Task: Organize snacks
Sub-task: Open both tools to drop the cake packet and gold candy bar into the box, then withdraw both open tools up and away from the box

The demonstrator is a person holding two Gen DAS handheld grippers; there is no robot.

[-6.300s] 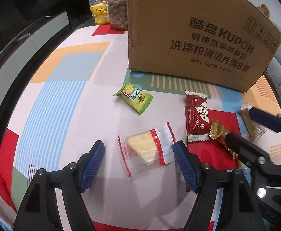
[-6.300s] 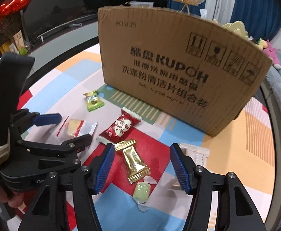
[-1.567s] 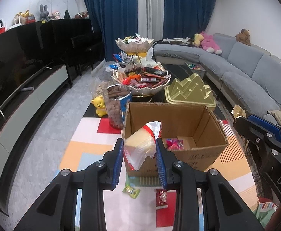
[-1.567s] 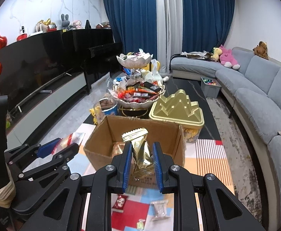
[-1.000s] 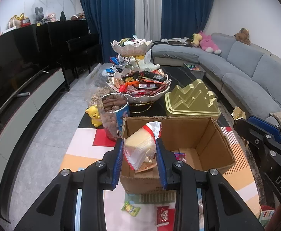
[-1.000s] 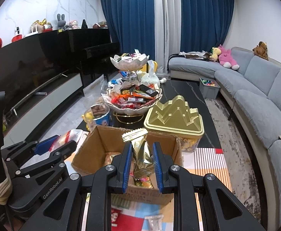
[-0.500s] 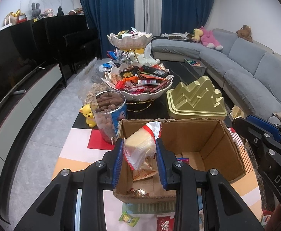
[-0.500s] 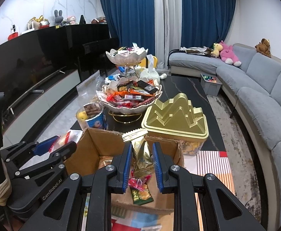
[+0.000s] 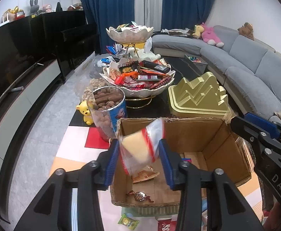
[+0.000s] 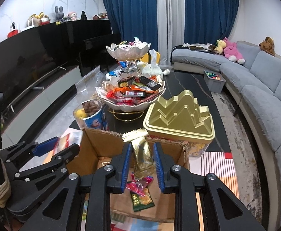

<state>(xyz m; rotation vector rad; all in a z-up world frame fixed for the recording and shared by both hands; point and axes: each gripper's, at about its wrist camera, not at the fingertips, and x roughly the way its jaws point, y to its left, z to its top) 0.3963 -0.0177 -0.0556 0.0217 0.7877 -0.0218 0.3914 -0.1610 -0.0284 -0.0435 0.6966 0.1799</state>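
The box (image 9: 213,134) stands open on the desk (image 9: 76,140) below my tools. On its floor lie an orange wrapper (image 9: 144,175), a twisted brown candy (image 9: 139,194) near the front wall, and, in the right wrist view, a pink packet (image 10: 139,185) over a green packet (image 10: 142,202). Behind the box a clear tub (image 9: 107,113) is full of brown nuts, with a yellow bear (image 9: 85,112) beside it. Further back a two-tier bowl (image 9: 138,88) is heaped with mixed wrapped snacks, and a gold tin (image 9: 198,98) with a stepped lid sits to its right.

My left tool (image 9: 139,159) has its blue pads slightly apart around the cake packet (image 9: 140,148). The packet is blurred and tilted, over the box's left part; I cannot tell whether the pads touch it. It is clear plastic with red edges and a pale yellow wedge inside.

My right tool (image 10: 142,162) is clamped narrow on the gold candy (image 10: 141,150), held upright over the box's back part, its crimped top end above the pads. The wrapper is shiny gold foil.

On the desk before the box lie a green candy (image 9: 128,221) and a red packet (image 9: 164,226).
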